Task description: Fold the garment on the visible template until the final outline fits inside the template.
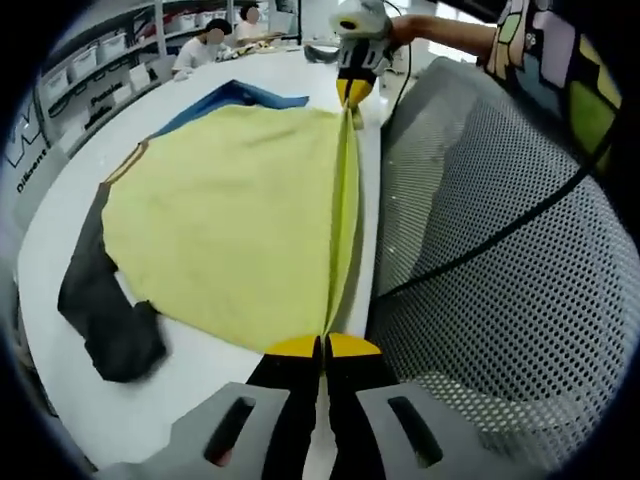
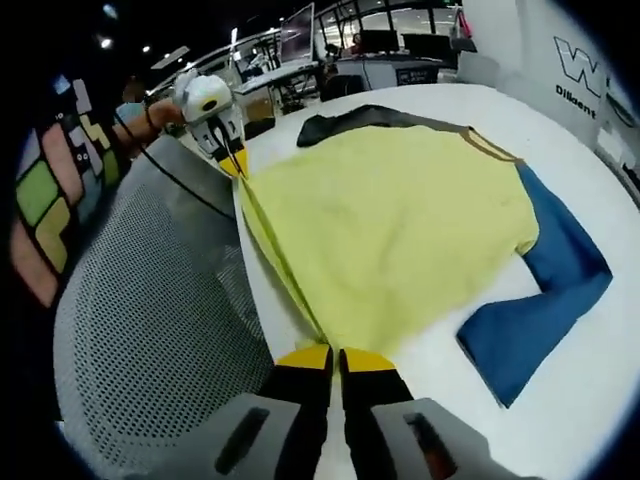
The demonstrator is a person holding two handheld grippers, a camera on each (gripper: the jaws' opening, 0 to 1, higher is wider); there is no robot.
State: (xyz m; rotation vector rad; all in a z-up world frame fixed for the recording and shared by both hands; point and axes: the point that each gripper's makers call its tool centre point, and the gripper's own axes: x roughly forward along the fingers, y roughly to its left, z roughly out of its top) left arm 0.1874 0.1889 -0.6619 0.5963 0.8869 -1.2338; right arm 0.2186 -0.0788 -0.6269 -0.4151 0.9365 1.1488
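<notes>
So, closest up in the left gripper view, the left gripper (image 1: 323, 345) is seen with its yellow-tipped fingers pressed together on the near end of the garment (image 1: 235, 220), right at the hem edge by the side of the surface (image 1: 60, 230). Same story in the right gripper view: the right gripper (image 2: 335, 355) is clamped on the other end of that hem, fingers closed with yellow cloth pinched between them. The hem is pulled into a taut raised line between the two grippers, running along the surface edge next to a grey mesh chair back (image 1: 500, 250).

Further out, the yellow body of the garment is spread flat on the white surface, with a dark grey sleeve (image 1: 100, 310) flopped out on one side and a blue sleeve (image 2: 545, 290) on the other. No template outline can be made out under the cloth.

Looks like the first fold is being started: hem grabbed, nothing folded over yet. Next, the hem probably needs to be lifted evenly and carried across toward the collar end, with tension kept equal so no skew is introduced. The sleeves would still have to be tucked in afterwards.
</notes>
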